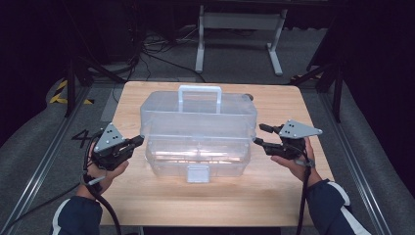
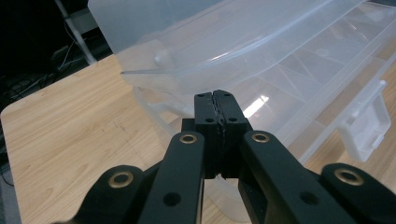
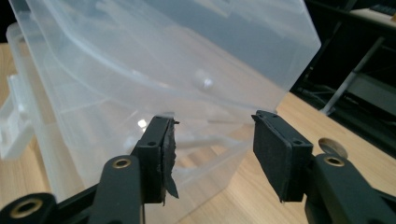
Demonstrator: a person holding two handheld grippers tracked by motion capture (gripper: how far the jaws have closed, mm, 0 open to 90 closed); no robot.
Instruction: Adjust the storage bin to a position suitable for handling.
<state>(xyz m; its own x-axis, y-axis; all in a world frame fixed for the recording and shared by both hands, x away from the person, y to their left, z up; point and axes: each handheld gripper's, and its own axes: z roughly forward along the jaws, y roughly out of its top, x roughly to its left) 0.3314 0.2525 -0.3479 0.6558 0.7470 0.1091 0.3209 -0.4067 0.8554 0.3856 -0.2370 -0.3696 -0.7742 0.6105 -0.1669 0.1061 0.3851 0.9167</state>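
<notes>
The left gripper (image 1: 138,140) has its jaws pressed together with nothing between them, the tips just beside the left end of the clear plastic box (image 1: 198,128). In the left gripper view the shut pads sit right below the box's raised lid edge (image 2: 187,70), close to the lower tray; whether they touch it cannot be told. The right gripper (image 1: 259,135) stands with its jaws spread wide, empty, tips at the right end of the box; in the right gripper view the pads (image 3: 275,154) flank the box's corner, one before the plastic, the other out over bare wood.

The box sits in the middle of the wooden table (image 1: 147,205), handle (image 1: 199,93) at the far side, latch (image 1: 197,173) hanging at the near edge. Bare tabletop lies open near of the box and in narrow strips left and right, where the person's hands hold the grippers. A small round thing (image 3: 332,145) lies on the table right of the box
</notes>
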